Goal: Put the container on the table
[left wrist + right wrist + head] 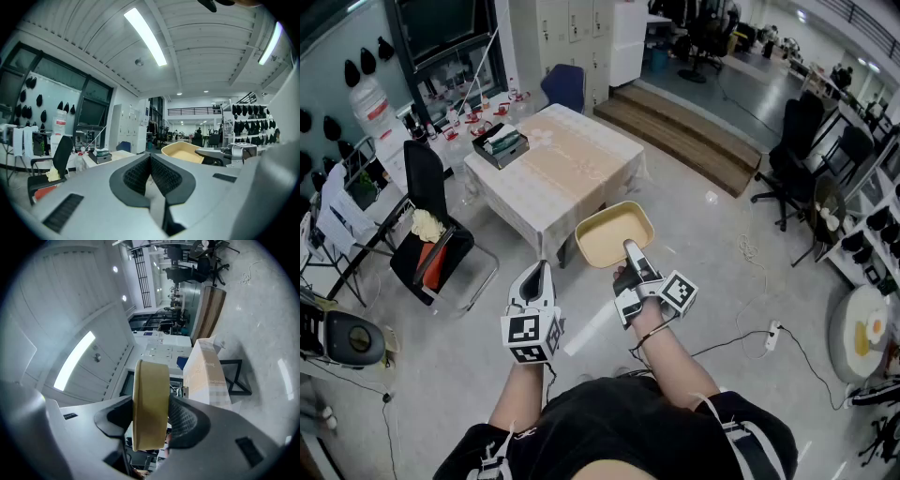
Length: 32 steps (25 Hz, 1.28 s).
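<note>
Right gripper (630,253) clamps near rim of yellow container (609,230), jaws wide. Container in air, over floor (703,234), just off table (572,169) near edge. Left gripper (541,272) jaws together, empty. Chair (431,239) beside table's left.

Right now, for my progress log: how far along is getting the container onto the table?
Done: the yellow container is picked up, its wall clamped in the right gripper. In hand: it hangs over the floor, just short of the table. Left: bring it over the tabletop, set it down, let go. The left gripper is shut, empty.
</note>
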Each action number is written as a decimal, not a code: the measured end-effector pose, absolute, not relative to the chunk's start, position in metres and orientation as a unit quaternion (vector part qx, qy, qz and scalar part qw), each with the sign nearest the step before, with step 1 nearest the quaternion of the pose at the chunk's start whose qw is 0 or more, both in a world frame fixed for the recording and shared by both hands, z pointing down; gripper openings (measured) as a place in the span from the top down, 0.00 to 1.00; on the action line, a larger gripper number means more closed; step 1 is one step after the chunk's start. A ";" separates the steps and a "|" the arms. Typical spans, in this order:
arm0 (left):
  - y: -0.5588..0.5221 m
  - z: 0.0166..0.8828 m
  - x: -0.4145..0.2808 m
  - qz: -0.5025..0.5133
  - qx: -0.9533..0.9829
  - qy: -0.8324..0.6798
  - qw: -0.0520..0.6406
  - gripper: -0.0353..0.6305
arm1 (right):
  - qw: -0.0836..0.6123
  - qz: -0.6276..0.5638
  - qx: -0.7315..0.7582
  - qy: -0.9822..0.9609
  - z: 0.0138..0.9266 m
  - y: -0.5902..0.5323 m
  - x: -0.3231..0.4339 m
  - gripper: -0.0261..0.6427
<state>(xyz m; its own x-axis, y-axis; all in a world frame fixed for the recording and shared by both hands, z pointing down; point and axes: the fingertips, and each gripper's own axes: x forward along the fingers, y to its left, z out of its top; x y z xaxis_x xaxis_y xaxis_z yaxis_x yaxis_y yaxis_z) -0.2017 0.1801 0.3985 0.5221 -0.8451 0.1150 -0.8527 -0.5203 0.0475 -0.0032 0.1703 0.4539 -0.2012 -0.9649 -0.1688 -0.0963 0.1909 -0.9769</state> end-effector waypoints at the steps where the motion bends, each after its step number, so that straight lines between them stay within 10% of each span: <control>1: 0.180 0.398 -0.201 0.039 0.871 -0.488 0.048 0.93 | 0.463 -0.468 -0.430 0.617 0.453 0.170 -0.003 0.61; 32: 0.197 0.407 -0.061 0.047 0.856 -0.514 0.036 0.93 | 0.449 -0.506 -0.401 0.617 0.477 0.170 0.127 0.61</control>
<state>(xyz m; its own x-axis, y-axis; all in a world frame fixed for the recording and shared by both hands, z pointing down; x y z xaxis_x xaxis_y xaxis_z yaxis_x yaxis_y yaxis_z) -0.0613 0.1972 0.4071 0.4666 -0.8765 0.1183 -0.8834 -0.4684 0.0137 0.1271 0.1704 0.4774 -0.2751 -0.9500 -0.1480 -0.0412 0.1654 -0.9854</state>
